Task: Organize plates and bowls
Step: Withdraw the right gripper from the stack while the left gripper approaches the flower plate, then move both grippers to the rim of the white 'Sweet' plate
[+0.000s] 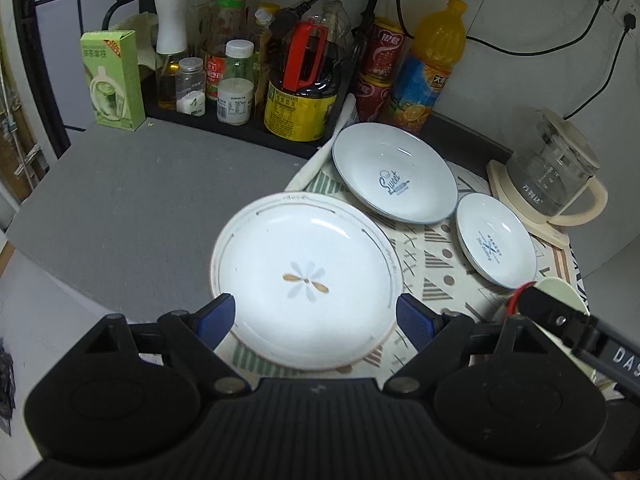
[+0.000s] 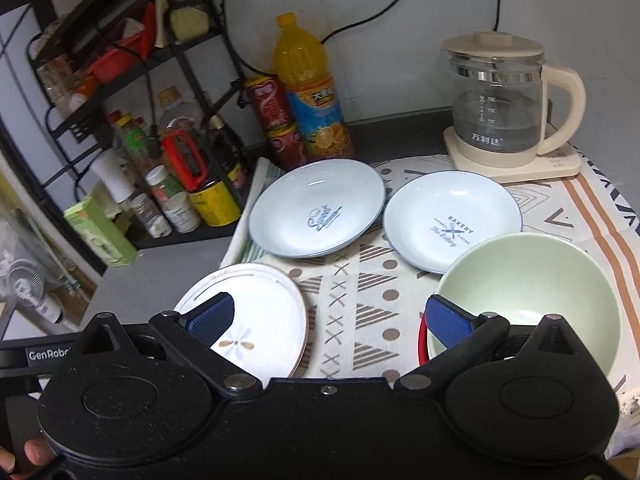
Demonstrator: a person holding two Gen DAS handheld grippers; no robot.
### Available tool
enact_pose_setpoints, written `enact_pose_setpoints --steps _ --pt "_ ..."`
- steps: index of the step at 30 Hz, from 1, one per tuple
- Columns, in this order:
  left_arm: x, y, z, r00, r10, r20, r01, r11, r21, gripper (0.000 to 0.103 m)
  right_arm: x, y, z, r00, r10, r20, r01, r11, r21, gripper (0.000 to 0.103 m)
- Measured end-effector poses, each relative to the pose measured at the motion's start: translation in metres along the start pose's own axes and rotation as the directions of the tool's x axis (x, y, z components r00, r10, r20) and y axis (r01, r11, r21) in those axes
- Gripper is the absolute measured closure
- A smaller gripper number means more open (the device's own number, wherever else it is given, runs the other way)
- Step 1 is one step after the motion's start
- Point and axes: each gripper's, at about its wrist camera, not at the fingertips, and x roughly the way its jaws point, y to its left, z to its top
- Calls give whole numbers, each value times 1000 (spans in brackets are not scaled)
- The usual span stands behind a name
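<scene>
1. 4 dishes are seen spread singly on the patterned cloth (image 2: 360, 280), unstacked, presumably awaiting sorting.
2. The left tongs (image 1: 316, 316) are held spread wide, with the flower plate (image 1: 306, 276) at frame centre between the tips, ungripped.
3. The right tongs (image 2: 336, 320) are likewise spread; the green bowl (image 2: 532, 292) lies lower right, beside 1 tip.

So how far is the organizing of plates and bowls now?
Nothing looks stacked yet. The flower plate, Sweet plate, Bakery plate and green bowl all lie separately on the patterned cloth. Nothing is in hand: the left tongs are open above the flower plate, the right tongs open too. All gathering remains.
</scene>
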Motion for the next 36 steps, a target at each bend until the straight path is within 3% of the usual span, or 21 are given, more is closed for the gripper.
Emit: enact_pose_setpoints --steps 19,36 --pt "79 16 77 996 -67 -60 72 994 77 17 67 18 29 995 -96 7 95 993 74 2" --pt "159 -3 125 982 -138 -129 158 973 166 21 139 2 37 988 -139 -69 152 957 247 20"
